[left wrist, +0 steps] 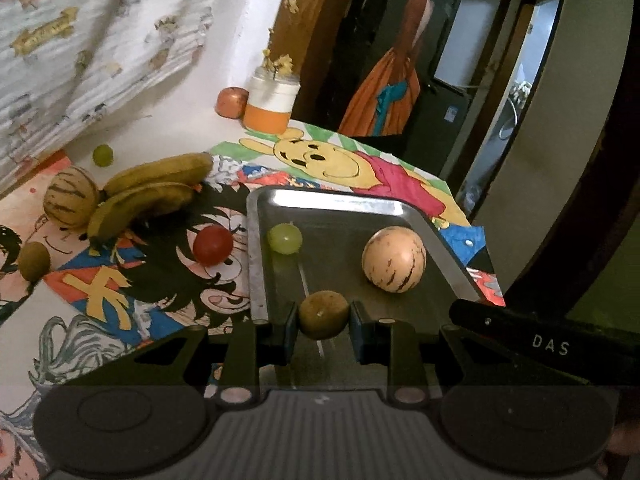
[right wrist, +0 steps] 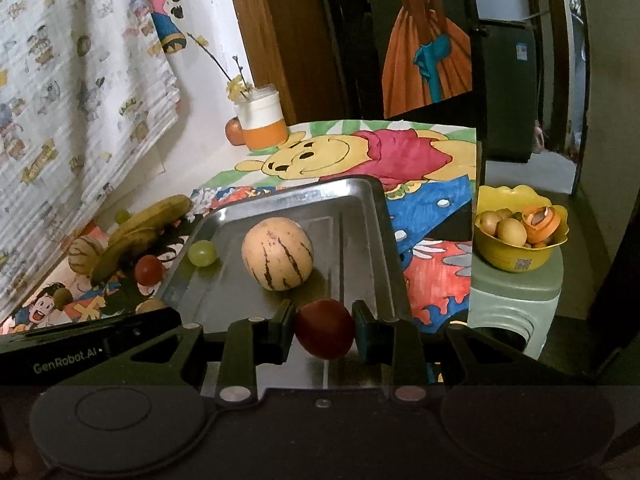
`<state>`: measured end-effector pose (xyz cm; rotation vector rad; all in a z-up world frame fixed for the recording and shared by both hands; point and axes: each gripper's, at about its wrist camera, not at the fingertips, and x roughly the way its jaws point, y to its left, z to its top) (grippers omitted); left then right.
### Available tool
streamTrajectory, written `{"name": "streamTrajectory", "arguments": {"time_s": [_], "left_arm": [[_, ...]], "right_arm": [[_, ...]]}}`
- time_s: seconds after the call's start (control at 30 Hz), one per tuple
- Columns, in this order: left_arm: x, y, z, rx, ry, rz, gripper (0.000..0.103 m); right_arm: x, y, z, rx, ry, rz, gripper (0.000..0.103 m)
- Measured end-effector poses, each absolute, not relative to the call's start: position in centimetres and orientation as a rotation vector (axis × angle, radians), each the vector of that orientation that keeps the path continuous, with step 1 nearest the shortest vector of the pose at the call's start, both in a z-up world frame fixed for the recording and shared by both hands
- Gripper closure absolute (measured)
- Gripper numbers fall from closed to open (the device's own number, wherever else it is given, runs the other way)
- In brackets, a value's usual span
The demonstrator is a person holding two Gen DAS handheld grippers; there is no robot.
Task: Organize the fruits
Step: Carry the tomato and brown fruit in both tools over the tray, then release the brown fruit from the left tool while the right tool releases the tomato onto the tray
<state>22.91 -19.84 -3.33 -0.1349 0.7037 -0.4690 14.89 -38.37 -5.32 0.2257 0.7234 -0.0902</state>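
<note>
My left gripper clasps a kiwi, my right gripper probably a tomato; both hang above the metal tray's near edge.

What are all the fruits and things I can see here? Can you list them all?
metal tray: 1, silver, on the cartoon drawings
striped melons: 2, cream; one in the tray, one beside the bananas
grapes: 2, green; one in the tray, one by the wall
bananas: 2, yellow-brown, left of the tray
tomatoes: 2, red; one on the drawing, one in the right gripper
kiwis: 2, brown; one at far left, one in the left gripper
jar: 1, white and orange, back corner
yellow bowl: 1, right of table
</note>
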Motion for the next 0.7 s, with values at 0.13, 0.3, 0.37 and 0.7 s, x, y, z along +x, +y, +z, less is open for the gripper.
{"name": "streamTrajectory", "arguments": {"time_s": [0.13, 0.3, 0.37, 0.7], "left_arm": [[23.0, -20.0, -3.6, -0.126, 0.719, -0.473, 0.073], [23.1, -20.1, -3.9, -0.109, 0.751, -0.459, 0.073], [23.1, -20.1, -4.0, -0.11, 0.756, -0.463, 0.073], [22.5, -19.0, -3.0, -0.18, 0.772, -0.445, 0.066]], "right_arm": [[14.8, -38.3, -5.5, 0.225, 0.731, -0.089, 0.07], [14.8, -38.2, -5.7, 0.224, 0.74, -0.085, 0.07], [14.8, -38.2, -5.8, 0.225, 0.744, -0.086, 0.07], [13.4, -38.4, -5.0, 0.251, 0.716, -0.081, 0.056]]}}
